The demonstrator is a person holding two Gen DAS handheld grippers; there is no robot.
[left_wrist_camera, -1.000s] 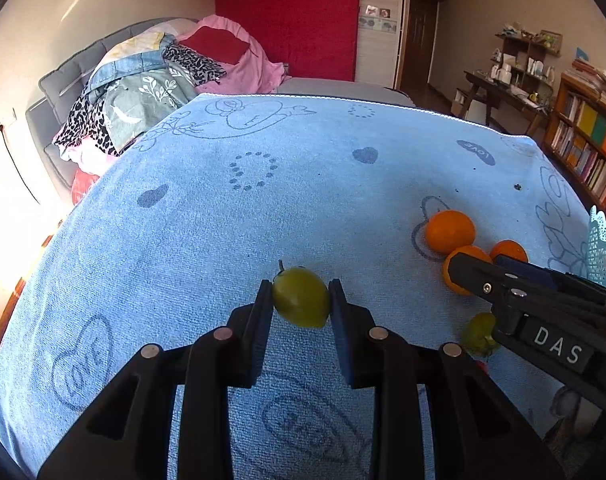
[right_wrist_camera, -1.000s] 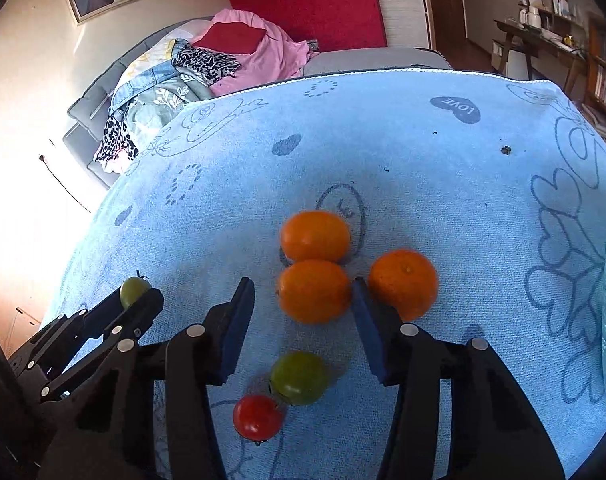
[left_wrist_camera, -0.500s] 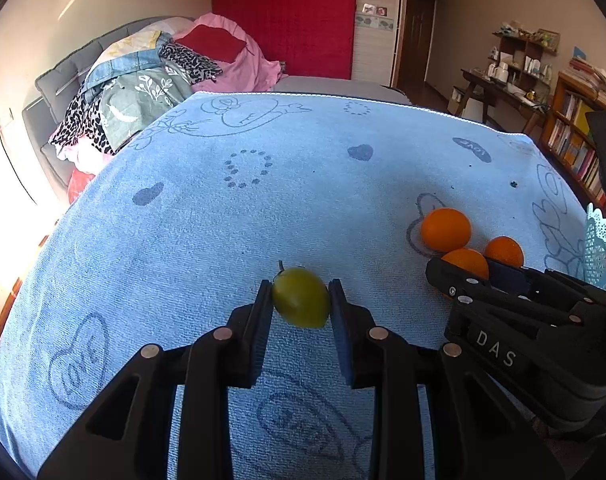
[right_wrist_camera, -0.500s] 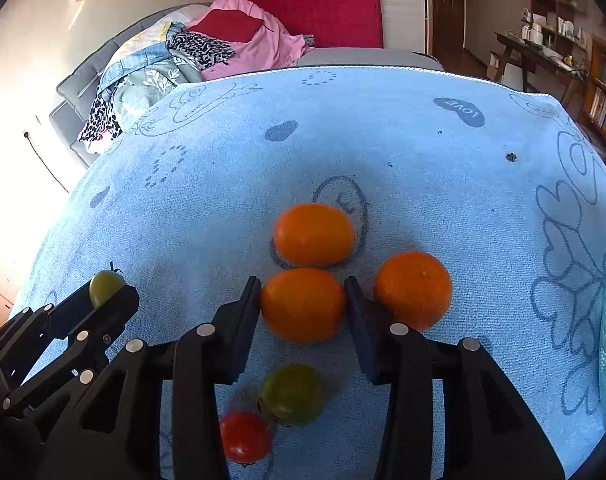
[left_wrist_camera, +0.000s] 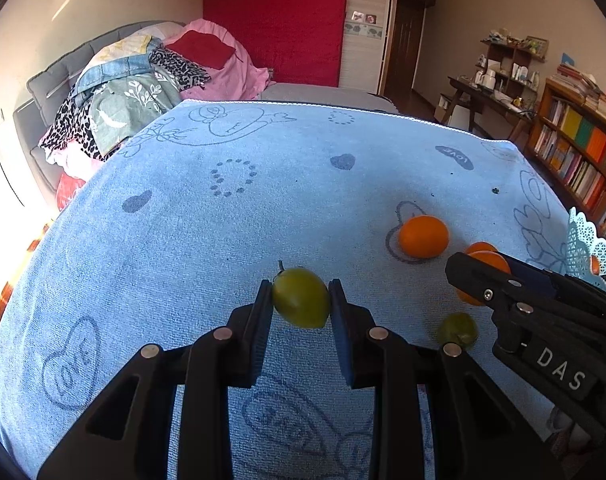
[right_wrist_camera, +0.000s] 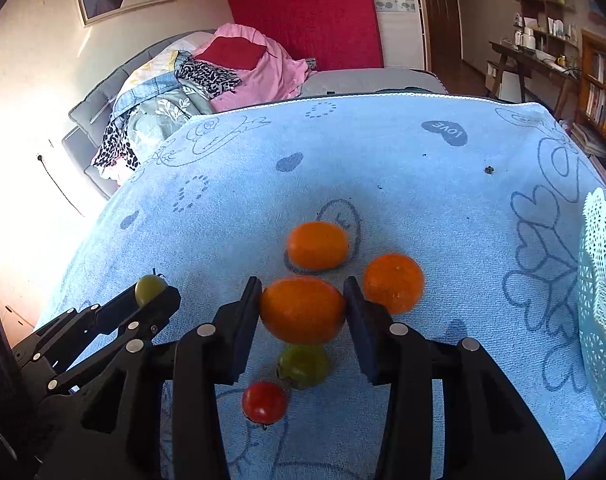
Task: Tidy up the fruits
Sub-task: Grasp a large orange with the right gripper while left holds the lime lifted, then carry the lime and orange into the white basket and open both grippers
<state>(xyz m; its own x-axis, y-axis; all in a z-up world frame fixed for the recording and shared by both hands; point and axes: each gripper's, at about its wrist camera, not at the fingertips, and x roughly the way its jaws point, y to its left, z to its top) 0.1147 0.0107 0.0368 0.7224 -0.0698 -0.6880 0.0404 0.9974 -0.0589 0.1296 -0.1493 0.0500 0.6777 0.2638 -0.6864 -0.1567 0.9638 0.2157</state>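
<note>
Gripping is shown on both sides: the left gripper [left_wrist_camera: 301, 300] is closed on a green tomato [left_wrist_camera: 301, 298], pinched at its widest part between the pads, and the right gripper [right_wrist_camera: 303, 308] is closed on an orange [right_wrist_camera: 302, 309], whose flanks are met by both fingers. Nearest the right wrist camera, a red tomato [right_wrist_camera: 264, 402] and a second green tomato [right_wrist_camera: 303, 364] lie on the blue towel [right_wrist_camera: 423, 184] beneath the held orange; these could be struck or crushed if the orange were lowered or dropped, and either round fruit could be squeezed out of its narrow pads, the soft tomato also being liable to bruising. Farther off, two oranges [right_wrist_camera: 393, 283] [right_wrist_camera: 317, 245] rest on the towel, free to roll if nudged. At the right edge, a white lattice basket [right_wrist_camera: 597, 280] is seen, judged to be the destination.
</note>
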